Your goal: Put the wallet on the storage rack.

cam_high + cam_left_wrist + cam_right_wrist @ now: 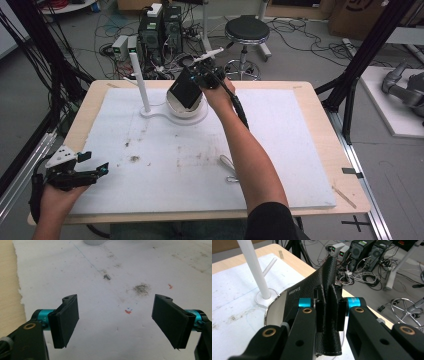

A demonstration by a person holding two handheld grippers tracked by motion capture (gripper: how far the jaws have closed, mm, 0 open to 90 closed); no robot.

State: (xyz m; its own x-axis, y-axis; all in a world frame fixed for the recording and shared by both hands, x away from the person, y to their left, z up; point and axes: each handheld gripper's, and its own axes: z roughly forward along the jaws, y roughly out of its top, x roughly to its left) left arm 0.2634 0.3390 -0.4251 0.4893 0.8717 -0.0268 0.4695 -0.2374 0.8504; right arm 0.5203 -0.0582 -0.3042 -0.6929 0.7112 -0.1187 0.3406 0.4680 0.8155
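Nearest me, the left gripper [92,170] is resting low at the table's front left corner, jaws wide apart over the stained white sheet [165,165], holding nothing. Farther back, the right gripper [206,77] is pinching a black leather wallet [184,90] tight, tilting it over the white bowl [187,111] beside the white post [140,82]. It looks like placing; next seems a gentle lowering, then letting go.

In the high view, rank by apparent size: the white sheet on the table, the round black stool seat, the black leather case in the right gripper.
1. White sheet, largest.
2. and 3. Stool seat and black leather case look alike; the stool stands farther off, so no ranking.
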